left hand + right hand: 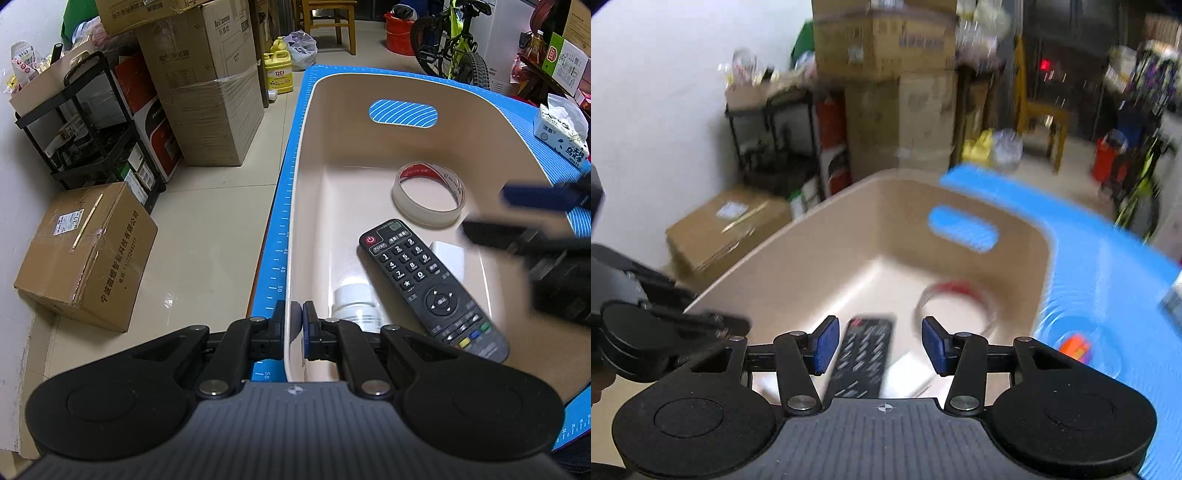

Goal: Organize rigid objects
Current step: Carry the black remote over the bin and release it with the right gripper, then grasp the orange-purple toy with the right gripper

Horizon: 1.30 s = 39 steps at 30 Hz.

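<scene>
A beige plastic bin (369, 147) stands on a blue mat (280, 229). Inside lie a clear tape roll (424, 213), a black remote (424, 277), a white block (448, 254) under the remote's side, and a white jar (354, 302) on its side. My left gripper (298, 321) is shut on the bin's near left rim, one finger inside and one outside. My right gripper (875, 343) hangs open above the bin (812, 251), with nothing between its pads; the remote (864, 354) and tape roll (960, 288) lie below it. The left wrist view shows it blurred (487, 212) at the right.
A tissue pack (557, 129) lies on the mat right of the bin, and a small orange object (1075, 347) near the bin's right corner. Left of the table are a floor box (85, 254), a black shelf cart (74, 129) and stacked cartons (207, 92). A bicycle (454, 48) stands behind.
</scene>
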Tool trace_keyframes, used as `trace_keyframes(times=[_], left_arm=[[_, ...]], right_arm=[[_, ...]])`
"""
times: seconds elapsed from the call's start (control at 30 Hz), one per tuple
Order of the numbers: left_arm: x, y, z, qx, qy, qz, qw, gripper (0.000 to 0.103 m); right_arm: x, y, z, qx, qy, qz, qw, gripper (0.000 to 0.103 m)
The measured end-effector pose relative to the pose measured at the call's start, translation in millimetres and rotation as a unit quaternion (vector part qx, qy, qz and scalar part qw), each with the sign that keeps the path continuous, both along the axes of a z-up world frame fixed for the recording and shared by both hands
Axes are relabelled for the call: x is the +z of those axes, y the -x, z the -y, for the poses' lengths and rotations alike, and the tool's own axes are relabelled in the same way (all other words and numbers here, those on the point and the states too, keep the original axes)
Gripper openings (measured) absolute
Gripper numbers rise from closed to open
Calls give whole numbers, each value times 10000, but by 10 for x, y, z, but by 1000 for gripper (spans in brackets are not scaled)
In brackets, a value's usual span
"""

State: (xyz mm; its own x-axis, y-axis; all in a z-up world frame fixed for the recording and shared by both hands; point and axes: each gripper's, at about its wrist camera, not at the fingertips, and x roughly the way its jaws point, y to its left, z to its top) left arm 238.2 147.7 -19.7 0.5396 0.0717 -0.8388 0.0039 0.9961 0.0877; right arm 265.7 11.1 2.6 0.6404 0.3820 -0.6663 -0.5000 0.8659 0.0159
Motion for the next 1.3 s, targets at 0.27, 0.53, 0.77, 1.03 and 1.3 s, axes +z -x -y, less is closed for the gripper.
trace_keyframes(times=[0.27,0.53,0.77,1.03,1.3], left_arm=[[-6,14,-2,-2,-15,-4,10000,10],[-3,16,3,-3,-24,-13,10000,10],[-11,19,20,1,-61,-8,10000,11],[-17,26,28,-1,-104,-23,9999,11],[-5,19,25,-12,-142,-27,9999,11]], right_arm=[[264,-87,511,-659,-151,584,9960,60],[-8,-363,1137,-1642,-112,506,9851,60],[-504,-611,1313,-2032,-68,198,9789,60],[-859,-850,1229,-2171,-66,-128,9760,64],[-1079,-984,1165,-2460,81,-349,9686,65]])
